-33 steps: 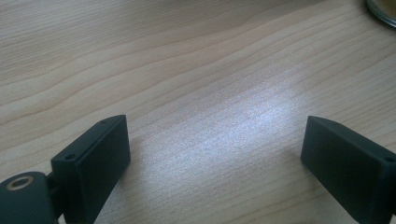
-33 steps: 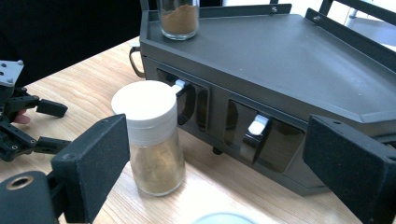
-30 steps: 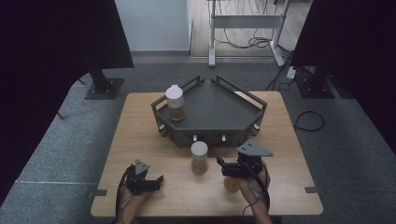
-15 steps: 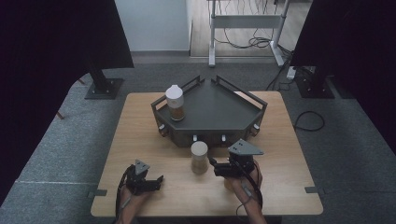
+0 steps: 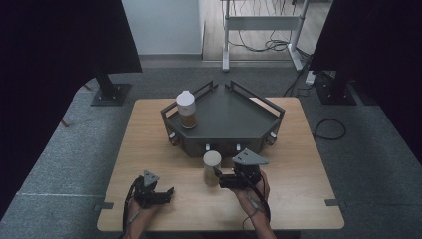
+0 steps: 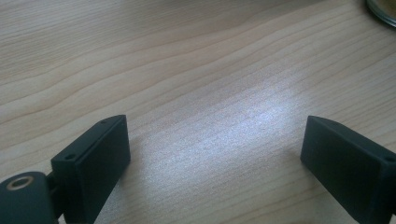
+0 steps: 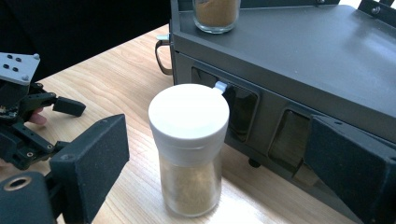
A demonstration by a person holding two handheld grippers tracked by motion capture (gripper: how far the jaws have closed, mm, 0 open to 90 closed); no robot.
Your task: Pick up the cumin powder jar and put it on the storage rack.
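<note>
- Jaws of the right gripper [image 7: 219, 154]: spread wide, one on each side of the spice jar [image 7: 189, 149] and neither pad touching it; the jar stands in the gap, unheld. They sit low, about level with the jar's glass body.
- Jaws of the left gripper [image 6: 215, 154]: also wide, nothing between them, held low over bare table [image 6: 187, 70], well to the left of the jar.
- Spice jar: upright on the table, just in front of the dark tray stand [image 5: 234, 119], near its front wall and the small white tab [image 7: 220, 86] there. White plastic cap above, clear glass body below, filled most of the way with tan powder.
- Handling, as a judgement: stiff and round, probably moderately light; smooth glass may slip under flat pads, and glass is breakable if tipped or knocked against the stand. It is tall for its base, so a sideways nudge could topple it.
- Where to take hold: across the glass body, just under the cap, pads square to the sides. The cap's lower rim would then act as a stop against sliding. Gripping the cap alone risks loosening it.
- Farther back: a second jar [image 5: 186, 109] of the same kind stands on the stand's top, toward its left corner.
</note>
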